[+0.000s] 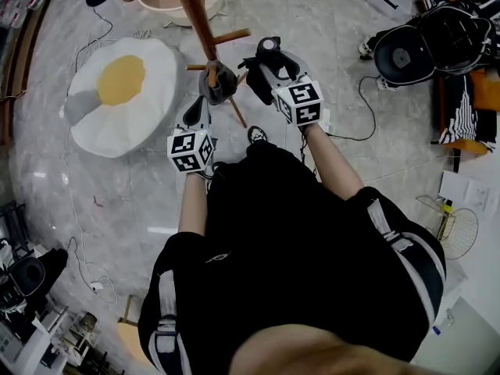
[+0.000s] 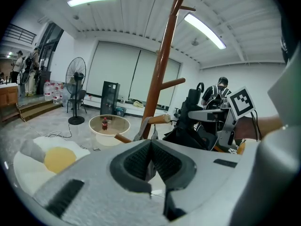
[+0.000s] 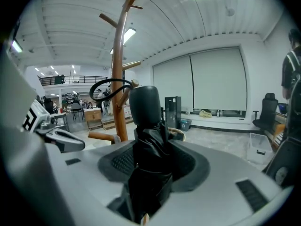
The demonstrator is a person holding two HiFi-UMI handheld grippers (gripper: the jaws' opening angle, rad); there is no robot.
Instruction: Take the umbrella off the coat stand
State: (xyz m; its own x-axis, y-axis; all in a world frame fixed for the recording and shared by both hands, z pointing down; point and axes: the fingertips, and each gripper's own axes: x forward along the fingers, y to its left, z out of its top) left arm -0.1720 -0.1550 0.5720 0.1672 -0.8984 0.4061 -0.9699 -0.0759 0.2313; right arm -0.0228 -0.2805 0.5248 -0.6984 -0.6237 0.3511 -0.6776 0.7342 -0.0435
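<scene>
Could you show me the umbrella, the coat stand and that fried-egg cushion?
umbrella (image 3: 147, 144): right gripper view, on its folded black fabric.
coat stand (image 1: 200, 23): head view, on the brown wooden pole.
fried-egg cushion (image 1: 121, 79): head view, on the yellow yolk.

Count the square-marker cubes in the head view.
2. The left cube sits on the left gripper, pinching grey cloth by the coat stand; the right cube on the right gripper, gripping the black umbrella. None appears hidden.
</scene>
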